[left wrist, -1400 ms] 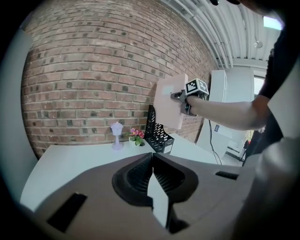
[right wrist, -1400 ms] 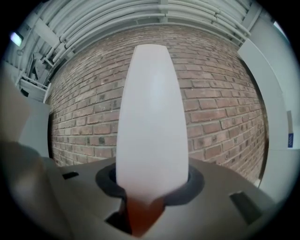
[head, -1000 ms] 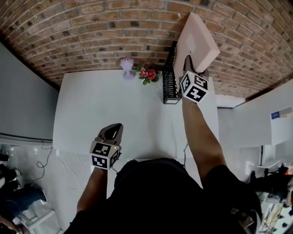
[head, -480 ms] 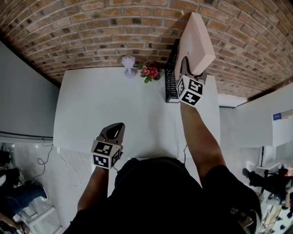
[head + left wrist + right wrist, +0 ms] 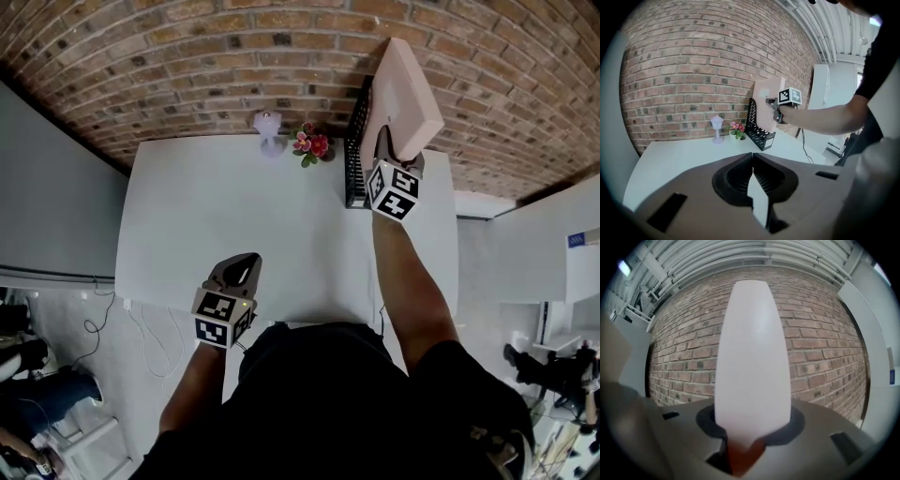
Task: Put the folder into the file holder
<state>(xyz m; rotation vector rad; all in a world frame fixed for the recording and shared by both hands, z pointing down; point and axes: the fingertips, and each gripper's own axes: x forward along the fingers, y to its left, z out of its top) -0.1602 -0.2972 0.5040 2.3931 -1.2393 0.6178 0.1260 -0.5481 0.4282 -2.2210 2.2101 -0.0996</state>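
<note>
A pale pink folder [image 5: 403, 94] stands upright in the air, its lower edge over the black mesh file holder [image 5: 354, 159] at the table's back right. My right gripper [image 5: 390, 148] is shut on the folder's near edge, and its jaws have just been closing on it. In the right gripper view the folder [image 5: 752, 362] fills the gap between the jaws. The left gripper view shows the folder [image 5: 766, 110] partly down behind the holder's [image 5: 757, 131] side. My left gripper [image 5: 246, 264] is shut on nothing above the table's front edge.
A white table [image 5: 234, 216] stands against a brick wall [image 5: 187, 66]. A small white lamp [image 5: 268, 131] and a pot of pink flowers [image 5: 311, 145] sit at its back, left of the holder. Cables hang off the table's left side.
My right gripper has sunk with the folder, which now sits lower over the file holder. The left gripper has stayed where it was.
</note>
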